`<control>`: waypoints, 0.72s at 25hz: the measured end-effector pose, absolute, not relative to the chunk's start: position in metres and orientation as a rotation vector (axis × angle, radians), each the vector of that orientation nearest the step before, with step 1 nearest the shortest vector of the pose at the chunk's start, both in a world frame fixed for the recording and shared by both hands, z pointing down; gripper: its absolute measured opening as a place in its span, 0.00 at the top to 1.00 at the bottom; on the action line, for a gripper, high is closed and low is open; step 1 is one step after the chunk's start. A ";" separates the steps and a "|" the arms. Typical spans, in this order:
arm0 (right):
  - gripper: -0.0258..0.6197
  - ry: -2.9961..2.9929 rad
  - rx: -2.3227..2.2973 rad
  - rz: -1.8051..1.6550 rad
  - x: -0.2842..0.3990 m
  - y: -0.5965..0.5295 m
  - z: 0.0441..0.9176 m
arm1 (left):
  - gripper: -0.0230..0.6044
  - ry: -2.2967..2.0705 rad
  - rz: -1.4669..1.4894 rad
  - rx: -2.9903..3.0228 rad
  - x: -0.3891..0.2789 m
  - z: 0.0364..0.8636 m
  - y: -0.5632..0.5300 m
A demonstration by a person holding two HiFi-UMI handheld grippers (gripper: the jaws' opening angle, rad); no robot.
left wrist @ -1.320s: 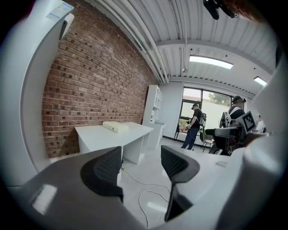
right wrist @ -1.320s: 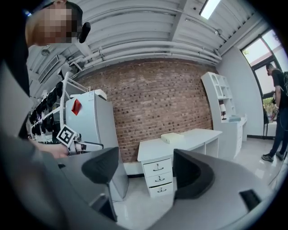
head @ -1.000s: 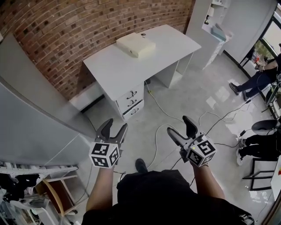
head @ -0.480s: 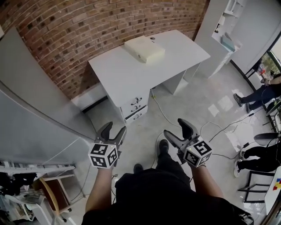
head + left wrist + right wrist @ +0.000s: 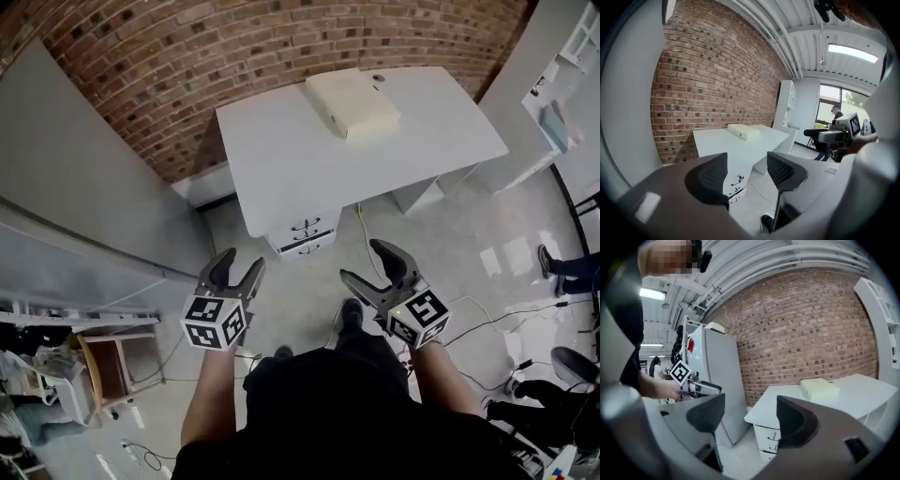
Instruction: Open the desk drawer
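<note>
A white desk (image 5: 309, 159) stands against the brick wall, with a stack of drawers (image 5: 305, 236) under its near left corner; all drawers look closed. The drawers (image 5: 736, 183) also show low in the left gripper view, and the drawers (image 5: 769, 440) in the right gripper view. My left gripper (image 5: 236, 266) is open and empty, held in the air well short of the desk. My right gripper (image 5: 367, 262) is also open and empty, at about the same height, to the right.
A cream box (image 5: 352, 103) lies on the desk top. A grey cabinet (image 5: 84, 216) stands to the left, a chair (image 5: 103, 370) and clutter at lower left. Cables (image 5: 487, 319) run over the floor on the right. White shelves (image 5: 562, 103) stand at far right.
The person has walked toward the desk: it has moved nearer and more central in the head view. Both grippers stay open at much the same spot in the picture.
</note>
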State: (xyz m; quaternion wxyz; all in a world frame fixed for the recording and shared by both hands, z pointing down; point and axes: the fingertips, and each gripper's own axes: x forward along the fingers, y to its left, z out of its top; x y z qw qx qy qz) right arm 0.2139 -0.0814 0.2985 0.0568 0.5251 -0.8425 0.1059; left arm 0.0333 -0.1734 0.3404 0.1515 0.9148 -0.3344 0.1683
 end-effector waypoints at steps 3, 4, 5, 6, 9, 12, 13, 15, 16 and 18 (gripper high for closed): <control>0.42 -2.605 1.443 0.339 0.243 -0.101 0.307 | 0.53 -1.016 0.509 2.592 0.070 0.339 -0.179; 0.42 -2.617 1.396 0.360 0.252 -0.106 0.313 | 0.54 -1.035 0.511 2.581 0.080 0.338 -0.181; 0.42 -2.628 1.350 0.381 0.258 -0.110 0.319 | 0.54 -1.054 0.511 2.568 0.089 0.338 -0.182; 0.42 -2.639 1.303 0.400 0.263 -0.112 0.324 | 0.54 -1.074 0.513 2.552 0.096 0.339 -0.182; 0.42 -2.665 1.175 0.419 0.266 -0.119 0.338 | 0.54 -1.122 0.516 2.501 0.109 0.347 -0.179; 0.42 -2.678 1.088 0.402 0.259 -0.123 0.346 | 0.54 -1.137 0.542 2.463 0.113 0.360 -0.172; 0.42 -2.678 1.068 0.401 0.256 -0.124 0.348 | 0.55 -1.140 0.553 2.457 0.113 0.363 -0.170; 0.42 -2.678 1.043 0.422 0.251 -0.126 0.354 | 0.55 -1.145 0.567 2.461 0.114 0.367 -0.166; 0.42 -2.678 1.036 0.444 0.248 -0.126 0.357 | 0.55 -1.145 0.569 2.468 0.113 0.368 -0.164; 0.42 -2.670 1.016 0.492 0.240 -0.125 0.362 | 0.55 -1.145 0.564 2.482 0.111 0.371 -0.158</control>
